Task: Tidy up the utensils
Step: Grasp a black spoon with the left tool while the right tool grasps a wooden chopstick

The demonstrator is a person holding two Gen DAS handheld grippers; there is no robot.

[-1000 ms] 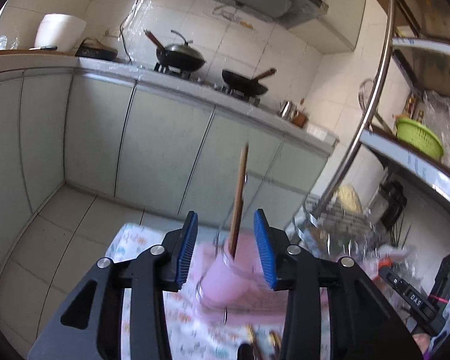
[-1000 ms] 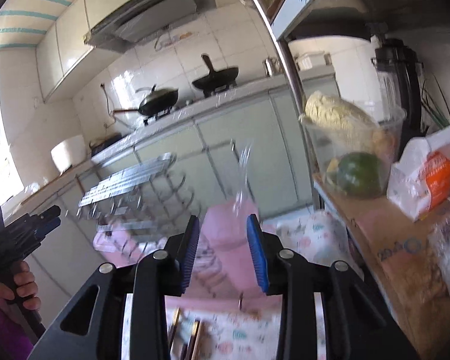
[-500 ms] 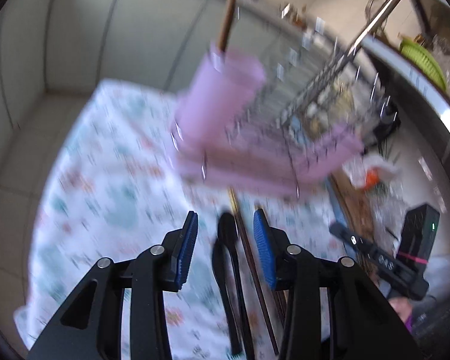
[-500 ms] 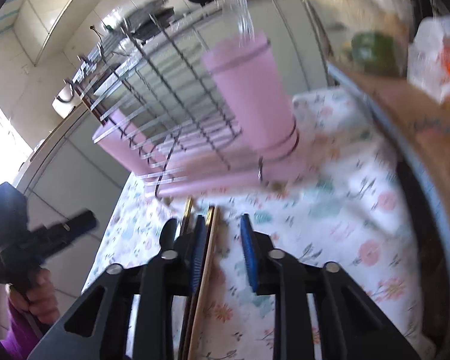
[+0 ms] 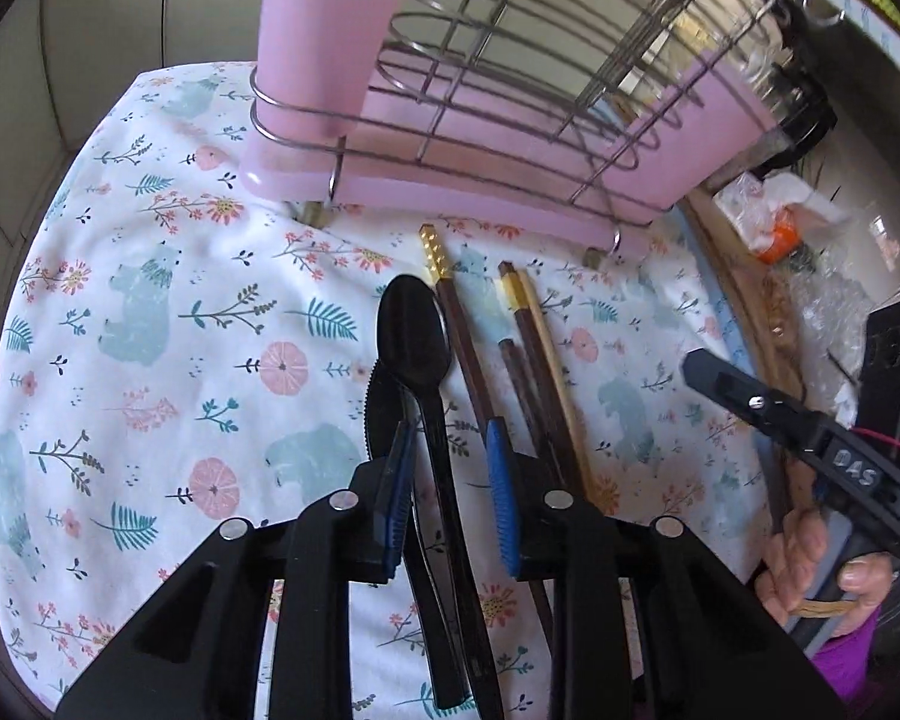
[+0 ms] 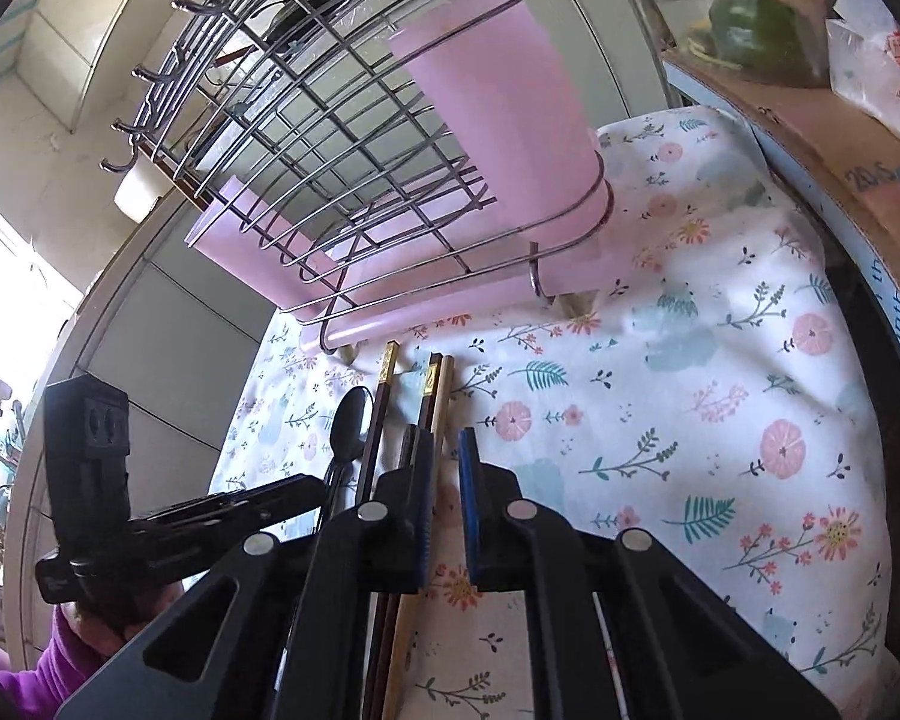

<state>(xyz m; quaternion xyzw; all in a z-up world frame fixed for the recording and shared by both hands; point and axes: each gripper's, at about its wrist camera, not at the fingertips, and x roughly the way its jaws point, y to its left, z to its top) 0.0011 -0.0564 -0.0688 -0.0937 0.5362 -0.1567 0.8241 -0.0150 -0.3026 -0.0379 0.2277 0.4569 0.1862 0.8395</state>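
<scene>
Table [image 5: 150,312]: it carries a white cloth with flowers and bears; everything below is placed relative to the dish rack.
Dish rack [image 5: 510,60]: a wire frame on a pink tray, at the far side of the cloth.
Pink cup [image 6: 498,108]: it sits in the ring at the corner of the dish rack; a clear utensil seems to stand in it, but I cannot tell which kind.
Chopsticks [image 5: 534,360]: several sticks, dark and light, lie flat on the cloth just in front of the dish rack, side by side.
Black spoon [image 5: 414,342]: it lies beside the chopsticks, bowl toward the dish rack, partly over a black serrated knife [image 5: 375,408].
Left gripper [image 5: 447,480]: released, the jaws are apart around the handle of the black spoon, not yet closed on it.
Right gripper [image 6: 446,480]: released and holding nothing, the jaws are over the chopsticks with a narrow gap.
Progress: I judge the task is at an early or middle stage; most utensils are not yet in the pink cup.
</scene>
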